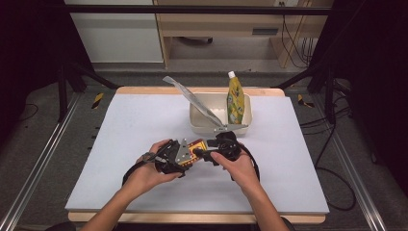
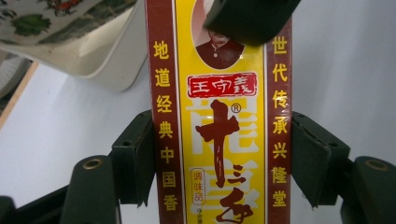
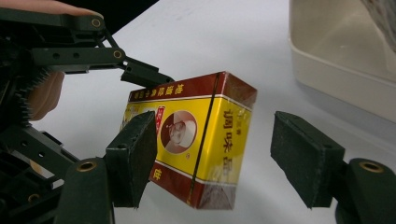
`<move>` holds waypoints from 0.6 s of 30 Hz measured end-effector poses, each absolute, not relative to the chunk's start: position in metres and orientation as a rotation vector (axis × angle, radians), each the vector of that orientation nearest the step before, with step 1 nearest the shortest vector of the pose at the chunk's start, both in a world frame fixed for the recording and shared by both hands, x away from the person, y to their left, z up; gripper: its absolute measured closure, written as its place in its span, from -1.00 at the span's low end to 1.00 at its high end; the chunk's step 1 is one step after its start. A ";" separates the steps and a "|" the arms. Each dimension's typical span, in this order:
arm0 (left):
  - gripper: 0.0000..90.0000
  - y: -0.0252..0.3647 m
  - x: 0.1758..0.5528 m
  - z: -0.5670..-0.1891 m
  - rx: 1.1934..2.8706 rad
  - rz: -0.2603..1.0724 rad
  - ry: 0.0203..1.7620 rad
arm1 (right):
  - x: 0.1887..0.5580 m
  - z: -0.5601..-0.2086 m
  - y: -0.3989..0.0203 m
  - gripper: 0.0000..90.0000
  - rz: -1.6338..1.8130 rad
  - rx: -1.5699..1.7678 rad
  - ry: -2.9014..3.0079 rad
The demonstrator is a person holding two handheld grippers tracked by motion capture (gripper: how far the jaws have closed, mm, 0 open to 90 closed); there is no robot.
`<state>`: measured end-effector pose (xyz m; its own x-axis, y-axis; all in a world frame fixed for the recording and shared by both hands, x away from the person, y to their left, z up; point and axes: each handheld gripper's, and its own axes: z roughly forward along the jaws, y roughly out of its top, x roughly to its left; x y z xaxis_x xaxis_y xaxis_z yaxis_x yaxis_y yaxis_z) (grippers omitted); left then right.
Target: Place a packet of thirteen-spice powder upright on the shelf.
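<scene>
Left gripper point(image 2: 219, 154) clamped on spice box point(image 2: 219, 140), long axis running away toward right gripper point(image 3: 215, 154); right jaws apart, straddling box's far end, bin point(image 1: 195, 122) just beyond.

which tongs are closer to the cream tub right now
Right. The right tongs sit just in front of the cream tub; the left tongs, shut on the spice box, are slightly farther back and left.

Yellow-red box point(image 2: 219, 140) carried 王守義 on a red plate, 十三香 in large characters, 地道经典中国香 down its left band, 世代传承兴隆堂 down its right, 调味品 small.
</scene>
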<state>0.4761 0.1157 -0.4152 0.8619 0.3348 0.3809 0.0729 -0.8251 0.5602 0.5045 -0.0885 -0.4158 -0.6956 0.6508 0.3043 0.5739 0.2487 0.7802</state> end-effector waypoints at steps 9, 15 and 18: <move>-0.30 0.111 0.471 -0.414 2.465 0.664 0.256 | 0.506 -0.419 -0.088 -0.25 1.483 1.208 2.464; -0.30 0.107 0.469 -0.415 2.462 0.675 0.231 | 0.508 -0.422 -0.088 -0.15 1.518 1.226 2.498; -0.30 0.107 0.469 -0.415 2.464 0.678 0.228 | 0.509 -0.424 -0.090 -0.04 1.552 1.237 2.507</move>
